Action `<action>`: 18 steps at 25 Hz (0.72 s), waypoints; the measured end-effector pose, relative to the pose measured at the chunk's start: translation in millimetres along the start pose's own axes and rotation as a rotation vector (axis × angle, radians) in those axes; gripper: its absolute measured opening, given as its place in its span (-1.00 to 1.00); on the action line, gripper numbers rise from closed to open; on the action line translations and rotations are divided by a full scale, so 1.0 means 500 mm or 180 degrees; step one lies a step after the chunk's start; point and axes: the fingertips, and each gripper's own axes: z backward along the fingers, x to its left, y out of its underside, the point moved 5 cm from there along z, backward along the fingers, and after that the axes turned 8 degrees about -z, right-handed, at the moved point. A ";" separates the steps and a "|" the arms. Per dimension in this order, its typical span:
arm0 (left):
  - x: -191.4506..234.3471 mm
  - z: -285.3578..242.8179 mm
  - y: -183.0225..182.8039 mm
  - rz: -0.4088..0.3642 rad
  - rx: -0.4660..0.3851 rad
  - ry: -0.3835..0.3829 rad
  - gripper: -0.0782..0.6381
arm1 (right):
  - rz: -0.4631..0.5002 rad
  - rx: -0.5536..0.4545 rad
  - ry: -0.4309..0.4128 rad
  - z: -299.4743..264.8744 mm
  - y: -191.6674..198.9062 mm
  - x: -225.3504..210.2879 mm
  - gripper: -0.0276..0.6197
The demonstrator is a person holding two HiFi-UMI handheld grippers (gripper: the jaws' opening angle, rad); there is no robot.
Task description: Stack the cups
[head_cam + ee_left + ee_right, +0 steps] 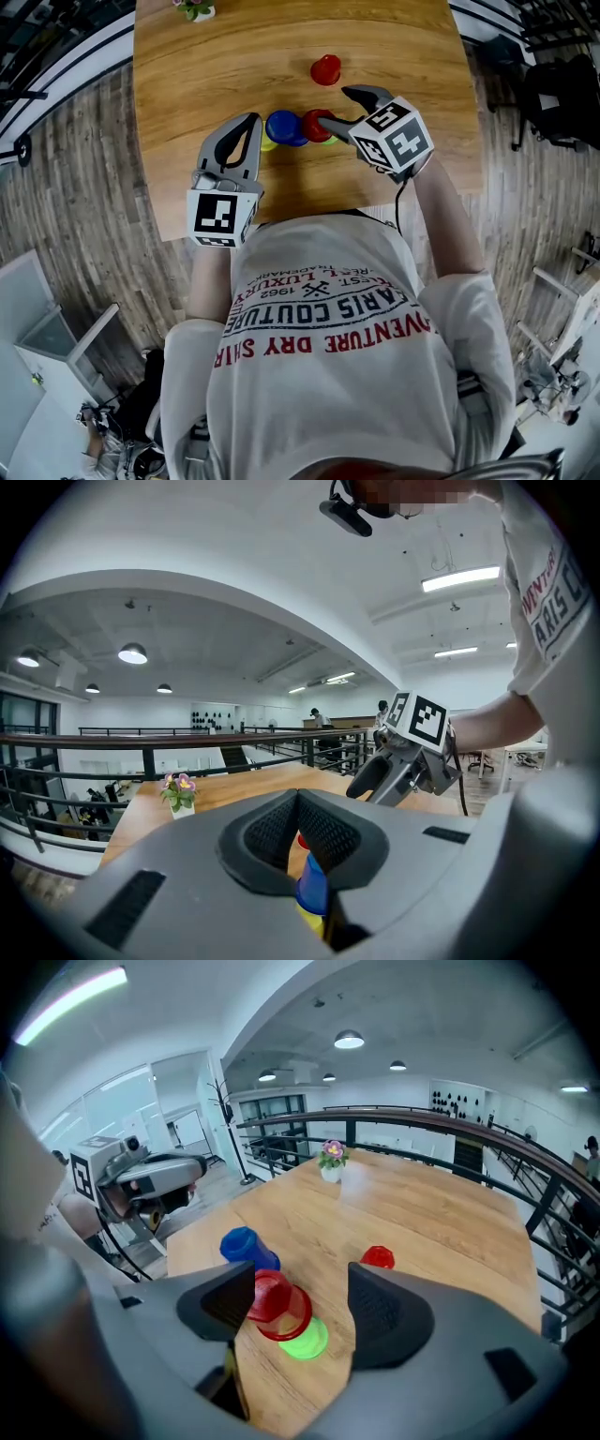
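Note:
On the wooden table (225,56) a blue cup (284,127) sits upside down over a yellow cup (266,143). Right beside it a red cup (317,123) rests tilted on a green cup (329,140). A second red cup (325,68) stands alone farther back. My right gripper (335,105) hangs open just above the red-on-green pair; in the right gripper view the red cup (277,1302) and green cup (305,1340) lie between the spread jaws, untouched. My left gripper (251,120) is shut and empty, its tips just left of the blue cup (312,888).
A small white pot of flowers (195,9) stands at the table's far edge. Wooden floor surrounds the table, with a railing (422,1119) beyond it. The table's near edge lies just under both grippers.

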 end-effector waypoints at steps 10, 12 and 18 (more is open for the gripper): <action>0.013 -0.031 0.000 0.0062 0.0050 -0.0179 -0.74 | 0.0014 0.0086 0.0425 -0.066 -0.048 -0.140 0.05; 0.019 -0.034 0.002 0.0114 0.0046 -0.0227 -0.74 | 0.0010 0.0129 0.0408 -0.094 -0.047 -0.154 0.05; 0.032 -0.046 0.017 0.0310 0.0026 -0.0335 -0.74 | -0.0094 0.0105 0.0408 -0.161 -0.040 -0.194 0.05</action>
